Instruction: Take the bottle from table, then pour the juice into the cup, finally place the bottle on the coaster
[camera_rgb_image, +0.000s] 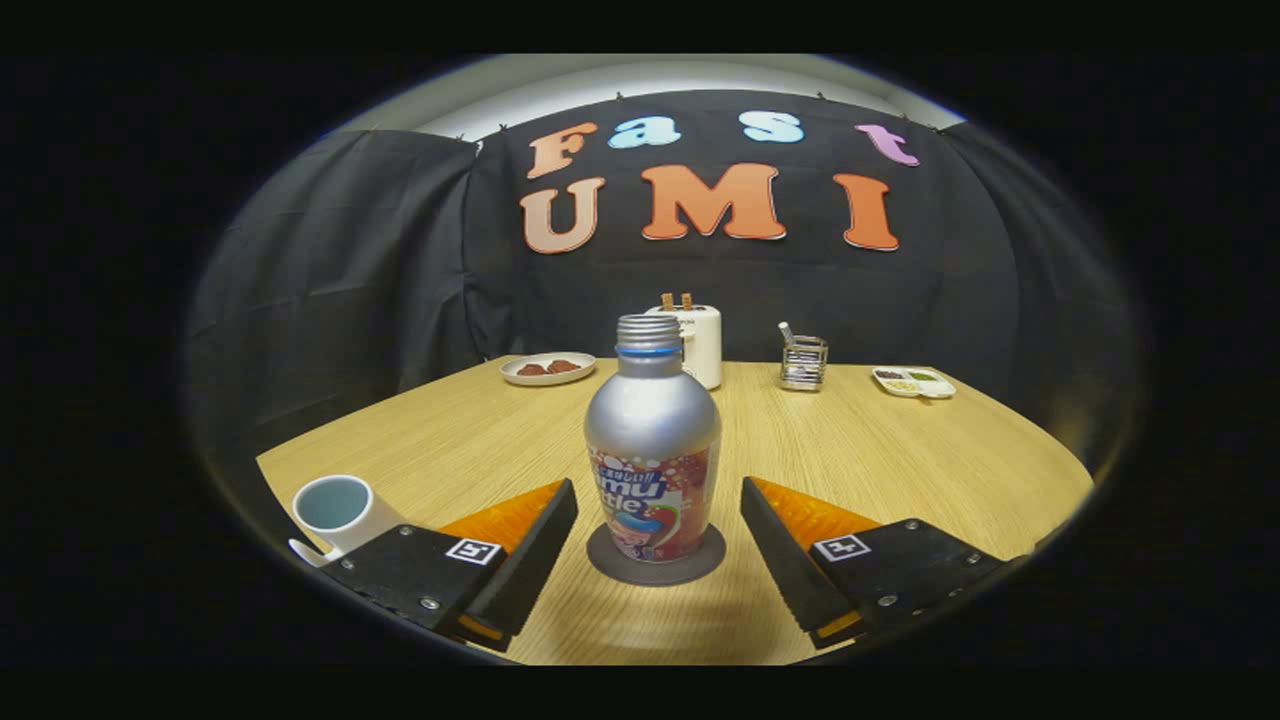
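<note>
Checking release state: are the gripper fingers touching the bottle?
Apart. The gripper view shows the gripper open, bare table visible between each finger and the bottle, which stands upright on the coaster.

A silver metal bottle (652, 440) with a red printed label stands upright on a dark round coaster (655, 562), directly in the channel between the spread black-and-orange fingers of the gripper (660, 520), with a gap of bare wooden table (900, 460) on each side of it. A white cup (340, 510) crowds the outer side of the left finger. Beyond the bottle, a white toaster (700, 345), a plate of brown food (548, 368), a wire holder (803, 362) and a divided white dish (914, 381) line the far edge; the table's middle is open.
</note>
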